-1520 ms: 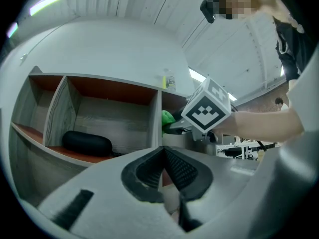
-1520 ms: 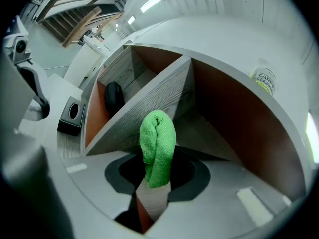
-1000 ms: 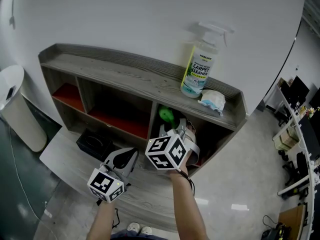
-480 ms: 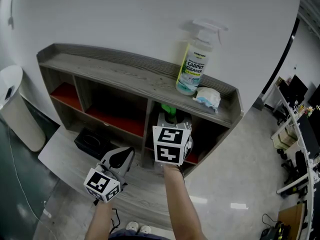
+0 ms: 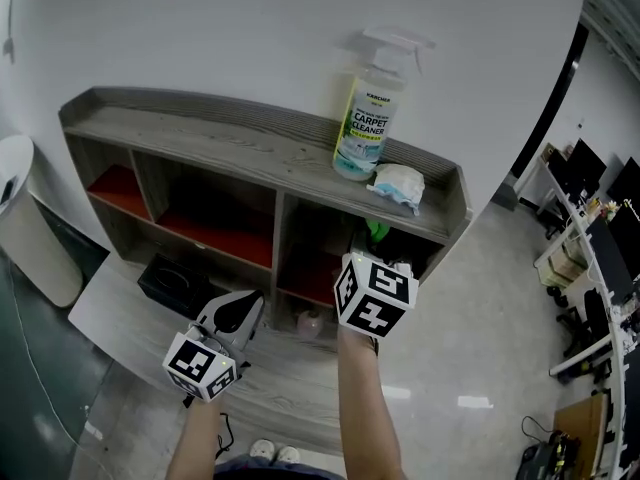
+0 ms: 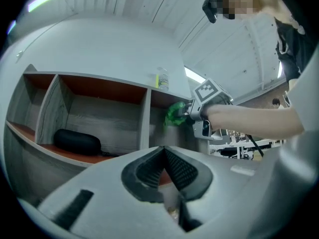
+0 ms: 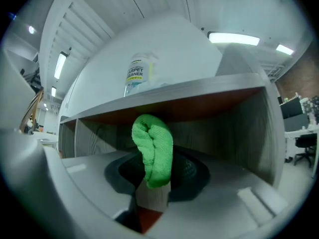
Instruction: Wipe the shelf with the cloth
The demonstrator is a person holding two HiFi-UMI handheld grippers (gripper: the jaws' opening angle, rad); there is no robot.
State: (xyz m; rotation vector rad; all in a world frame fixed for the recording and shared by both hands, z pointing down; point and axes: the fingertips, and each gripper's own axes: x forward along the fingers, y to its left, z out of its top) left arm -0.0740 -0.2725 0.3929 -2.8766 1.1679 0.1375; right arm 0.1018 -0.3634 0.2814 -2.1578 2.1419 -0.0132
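Note:
A grey wooden shelf unit [image 5: 230, 148] with red-floored compartments stands against a white wall. My right gripper [image 5: 377, 240] is shut on a bunched green cloth [image 7: 152, 148], which also shows in the head view [image 5: 377, 230] and the left gripper view [image 6: 175, 114]. It holds the cloth at the mouth of the right-hand compartment [image 7: 219, 118], just under the top board. My left gripper [image 5: 238, 313] hangs low in front of the unit, jaws shut with nothing between them [image 6: 164, 171].
A carpet cleaner spray bottle [image 5: 368, 118] and a crumpled white wipe [image 5: 398, 183] sit on the top board. A black pouch [image 5: 172, 283] lies on the low ledge at left. A white bin [image 5: 20, 218] stands at far left. Desks and chairs [image 5: 590, 258] are at right.
My right gripper has swung right and up with the green cloth, from the middle of the unit to the right-hand compartment. The left gripper has barely moved.

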